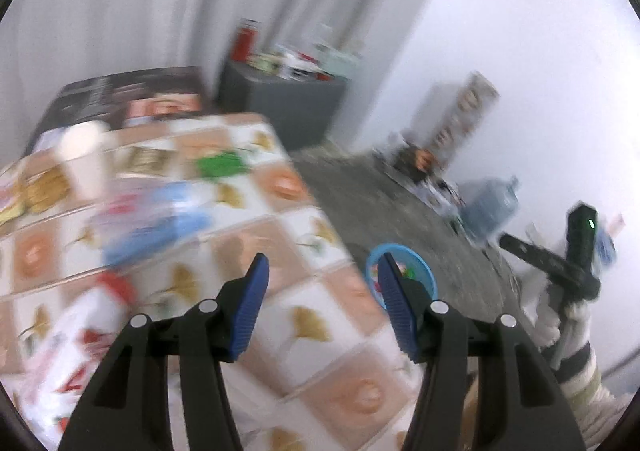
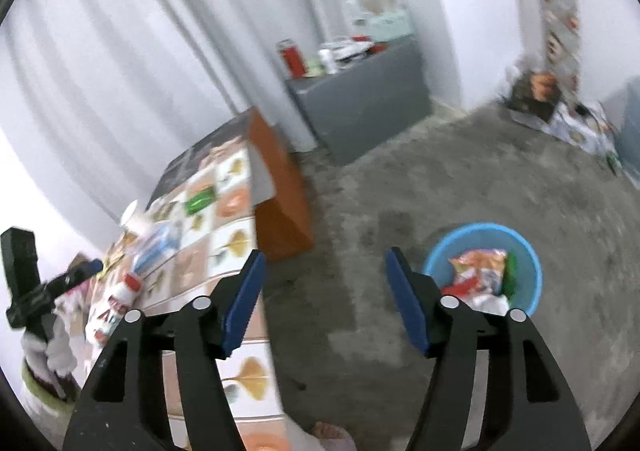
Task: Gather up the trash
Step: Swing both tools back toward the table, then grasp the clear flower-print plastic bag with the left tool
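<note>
My left gripper (image 1: 322,271) is open and empty above the edge of a table with a leaf-patterned cloth (image 1: 240,235). On the table lie a white paper cup (image 1: 84,159), a blue packet (image 1: 156,223), a green wrapper (image 1: 220,165) and a white and red bottle (image 1: 84,335); all are blurred. My right gripper (image 2: 322,263) is open and empty over the floor, left of a blue basin (image 2: 482,267) that holds snack wrappers (image 2: 478,269). The basin also shows in the left wrist view (image 1: 424,271). The bottle (image 2: 116,303) and the green wrapper (image 2: 200,201) show on the table's left side in the right wrist view.
A grey cabinet (image 2: 360,107) with a red canister (image 2: 292,57) and clutter stands by the curtain. An orange box (image 2: 284,195) stands at the table's far end. A water jug (image 1: 492,203) and boxes sit by the far wall. The floor is grey concrete (image 2: 400,191).
</note>
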